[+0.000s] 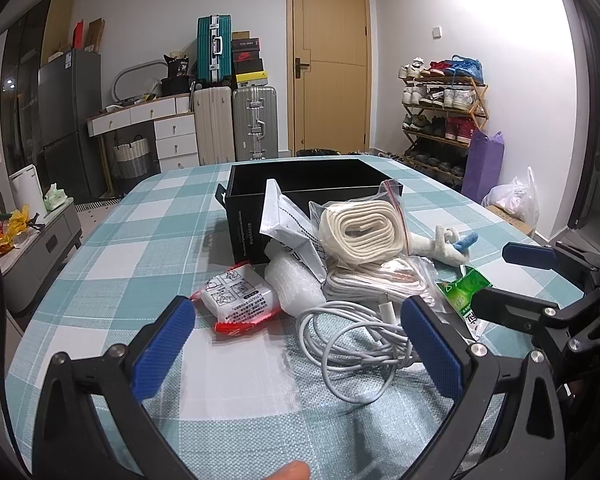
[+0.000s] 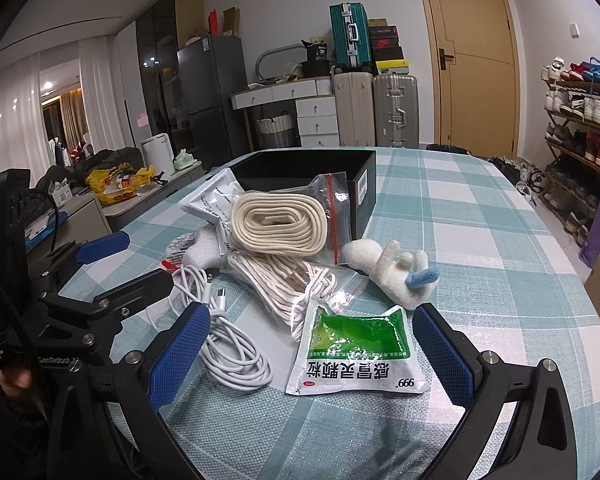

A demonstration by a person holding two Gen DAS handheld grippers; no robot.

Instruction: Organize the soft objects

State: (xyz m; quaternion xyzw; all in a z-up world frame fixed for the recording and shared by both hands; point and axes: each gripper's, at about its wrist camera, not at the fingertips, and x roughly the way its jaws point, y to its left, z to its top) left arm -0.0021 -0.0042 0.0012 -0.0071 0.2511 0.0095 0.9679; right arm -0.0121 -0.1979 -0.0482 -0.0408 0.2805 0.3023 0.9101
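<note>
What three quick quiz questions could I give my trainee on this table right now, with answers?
1. True or false: the left tongs are shut on the white cable.
2. Which item lies between the right tongs' fingers: A) the plush toy, B) the green and white sachet, C) the red and white packet?
3. What is inside the black box, as far as the views show?

Key:
1. False; both tongs are open and hold nothing.
2. B.
3. Nothing visible; the bagged cream cord leans against its front, outside.
</note>
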